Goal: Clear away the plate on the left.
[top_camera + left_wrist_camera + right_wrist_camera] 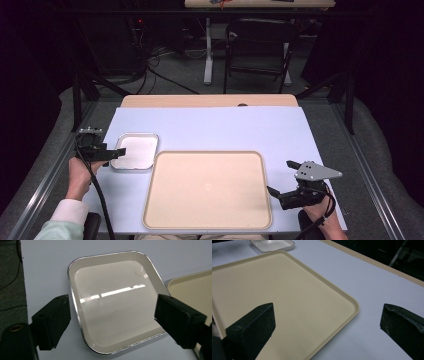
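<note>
- A dark room lies behind the table (pixel 210 122), with a folding chair (pixel 260 47) and loose cables on the floor beyond its far edge; the tabletop itself is covered in a pale blue-lilac sheet
- A large beige tray (pixel 208 190) lies flat near my side of the table, roughly in the middle, with nothing in it
- A smaller white tray (pixel 135 150) with a shiny metal rim sits just beside the beige tray's far left corner, also with nothing in it; from above I cannot tell whether the two touch
- My left gripper (pixel 116 153) sits at the left edge of the table, my hand (pixel 80 172) wrapped round its handle, and its tip reaches the near left rim of the white tray
- In the left gripper view my jaws stand wide apart, released, with the white tray (pixel 115 302) between and beyond them and a corner of the beige tray (pixel 192 283) at the right
- My right gripper (pixel 280 177) hangs just past the beige tray's right edge, the grey plate on top
- In the right gripper view those jaws are also spread wide and grip nothing: one hangs over the beige tray (pixel 274 295), the other over bare table, with the white tray (pixel 272 245) far off at the top
</note>
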A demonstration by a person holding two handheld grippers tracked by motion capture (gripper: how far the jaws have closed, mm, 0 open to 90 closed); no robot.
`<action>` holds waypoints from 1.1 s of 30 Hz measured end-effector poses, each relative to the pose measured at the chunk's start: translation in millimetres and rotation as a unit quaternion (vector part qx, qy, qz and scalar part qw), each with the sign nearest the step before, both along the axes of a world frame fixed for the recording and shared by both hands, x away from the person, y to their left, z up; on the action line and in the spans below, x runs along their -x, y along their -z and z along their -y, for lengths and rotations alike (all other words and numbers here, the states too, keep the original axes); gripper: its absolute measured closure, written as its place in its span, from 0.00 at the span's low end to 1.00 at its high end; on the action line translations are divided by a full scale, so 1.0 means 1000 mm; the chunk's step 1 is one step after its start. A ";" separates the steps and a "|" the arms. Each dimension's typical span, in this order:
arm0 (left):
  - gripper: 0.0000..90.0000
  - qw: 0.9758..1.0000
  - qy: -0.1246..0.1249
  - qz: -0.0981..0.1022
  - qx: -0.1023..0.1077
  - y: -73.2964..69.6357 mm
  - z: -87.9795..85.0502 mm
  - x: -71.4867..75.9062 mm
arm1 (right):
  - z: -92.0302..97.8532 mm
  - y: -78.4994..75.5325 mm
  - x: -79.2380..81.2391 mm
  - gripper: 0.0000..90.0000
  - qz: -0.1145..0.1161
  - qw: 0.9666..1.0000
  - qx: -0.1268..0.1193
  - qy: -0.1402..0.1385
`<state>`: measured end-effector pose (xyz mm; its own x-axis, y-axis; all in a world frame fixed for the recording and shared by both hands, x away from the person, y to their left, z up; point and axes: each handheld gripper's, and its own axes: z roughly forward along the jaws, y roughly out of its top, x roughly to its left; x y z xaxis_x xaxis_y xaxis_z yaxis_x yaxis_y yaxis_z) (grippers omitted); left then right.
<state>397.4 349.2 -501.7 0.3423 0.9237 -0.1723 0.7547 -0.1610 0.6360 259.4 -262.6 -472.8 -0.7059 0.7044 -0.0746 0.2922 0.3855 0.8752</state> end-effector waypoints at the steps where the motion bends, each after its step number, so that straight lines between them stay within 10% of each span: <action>1: 0.19 1.000 -0.001 -0.004 -0.003 0.002 -0.001 -0.001 | -0.001 0.000 -0.001 0.00 0.000 1.000 0.001 -0.001; 33: 0.76 0.995 -0.046 -0.080 -0.035 0.030 -0.010 -0.025 | -0.002 0.002 -0.004 0.01 -0.011 1.000 0.008 -0.006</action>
